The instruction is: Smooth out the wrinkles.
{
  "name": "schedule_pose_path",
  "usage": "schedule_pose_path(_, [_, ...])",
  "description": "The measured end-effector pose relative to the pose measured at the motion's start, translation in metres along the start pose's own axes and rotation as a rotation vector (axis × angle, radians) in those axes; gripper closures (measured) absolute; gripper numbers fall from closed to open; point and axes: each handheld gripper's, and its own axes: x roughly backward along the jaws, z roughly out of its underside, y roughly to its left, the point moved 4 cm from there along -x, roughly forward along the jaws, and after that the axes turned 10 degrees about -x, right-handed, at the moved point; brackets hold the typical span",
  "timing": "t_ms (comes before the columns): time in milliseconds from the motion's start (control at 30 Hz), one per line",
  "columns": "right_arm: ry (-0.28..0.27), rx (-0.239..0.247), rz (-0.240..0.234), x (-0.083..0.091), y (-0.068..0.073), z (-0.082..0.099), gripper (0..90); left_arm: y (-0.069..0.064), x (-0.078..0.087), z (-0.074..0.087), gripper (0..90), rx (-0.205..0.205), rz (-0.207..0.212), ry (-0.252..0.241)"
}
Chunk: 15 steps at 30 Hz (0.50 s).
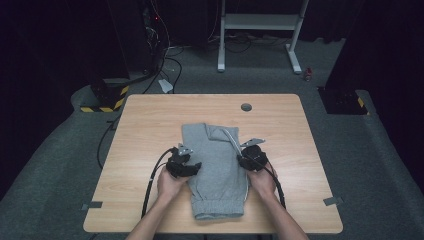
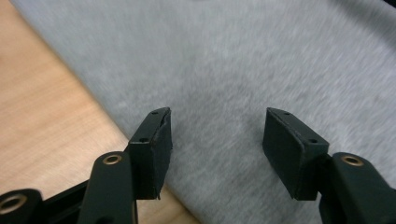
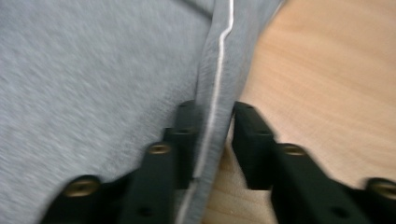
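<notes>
A folded grey sweat garment (image 1: pixel 216 172) lies in the middle of the wooden table (image 1: pixel 150 117), cuffed end toward the front edge. My left gripper (image 1: pixel 193 168) hovers at its left edge. In the left gripper view that gripper (image 2: pixel 217 140) is open, pads wide apart just above the grey fabric (image 2: pixel 233 60), nothing between them. My right gripper (image 1: pixel 244 159) is at the garment's right edge. In the right gripper view its jaws (image 3: pixel 215 128) stand narrow, shut on the folded edge with a white stripe (image 3: pixel 219 56). The grey fabric (image 3: pixel 93 70) spreads to the left there.
A round cable hole (image 1: pixel 246 106) sits near the table's far edge. Behind the table stand a white desk frame (image 1: pixel 260 22) and a black-and-yellow striped base (image 1: pixel 106 102) with cables on the grey floor. Bare wood (image 3: pixel 327 70) lies on both sides of the garment.
</notes>
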Motion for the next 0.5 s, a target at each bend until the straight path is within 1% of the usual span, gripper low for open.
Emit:
schedule_pose_path(33, [0.015,-0.008,-0.017,-0.002,-0.003,0.002,80.1,-0.001,0.001,0.001,42.4,-0.006,-0.004,-0.003])
schedule_pose_path(67, [0.016,-0.005,-0.026,-0.002,-0.005,0.005,83.5,-0.002,0.002,0.001,42.9,-0.010,0.000,-0.001])
schedule_pose_path(100, [0.017,-0.005,-0.027,0.000,-0.005,0.007,83.9,-0.005,0.003,0.002,43.4,-0.022,0.010,0.005])
schedule_pose_path(167, [0.022,0.005,-0.046,0.007,-0.004,0.016,84.2,-0.014,0.008,0.005,44.2,-0.051,0.027,0.015])
schedule_pose_path(200, [0.020,0.007,-0.049,0.011,-0.004,0.020,84.2,-0.019,0.011,0.007,44.5,-0.069,0.040,0.016])
schedule_pose_path(233, [0.027,0.011,-0.067,0.017,-0.004,0.027,84.2,-0.023,0.013,0.008,44.9,-0.073,0.045,0.018])
schedule_pose_path(267, [0.031,0.016,-0.076,0.020,-0.004,0.032,84.1,-0.028,0.015,0.009,45.2,-0.080,0.054,0.020])
schedule_pose_path(300, [0.034,0.018,-0.083,0.025,-0.004,0.037,83.5,-0.033,0.017,0.010,45.5,-0.099,0.062,0.021])
schedule_pose_path(333, [0.043,0.014,-0.083,0.030,-0.005,0.042,77.2,-0.035,0.018,0.009,46.4,-0.116,0.057,0.017])
schedule_pose_path(367, [0.038,0.020,-0.068,0.033,-0.006,0.042,70.8,-0.037,0.018,0.006,47.5,-0.151,0.028,-0.003])
schedule_pose_path(400, [0.017,0.048,-0.021,0.037,-0.006,0.039,62.2,-0.037,0.016,0.004,47.6,-0.162,0.010,-0.019])
schedule_pose_path(433, [0.000,0.061,-0.001,0.038,-0.005,0.035,60.1,-0.036,0.014,0.001,47.3,-0.162,-0.005,-0.029])
schedule_pose_path(467, [-0.020,0.068,-0.006,0.039,-0.003,0.030,60.0,-0.033,0.011,-0.004,46.8,-0.152,-0.018,-0.032])
schedule_pose_path(500, [-0.049,0.086,-0.017,0.039,0.001,0.021,60.1,-0.029,0.006,-0.009,46.1,-0.128,-0.020,-0.037])
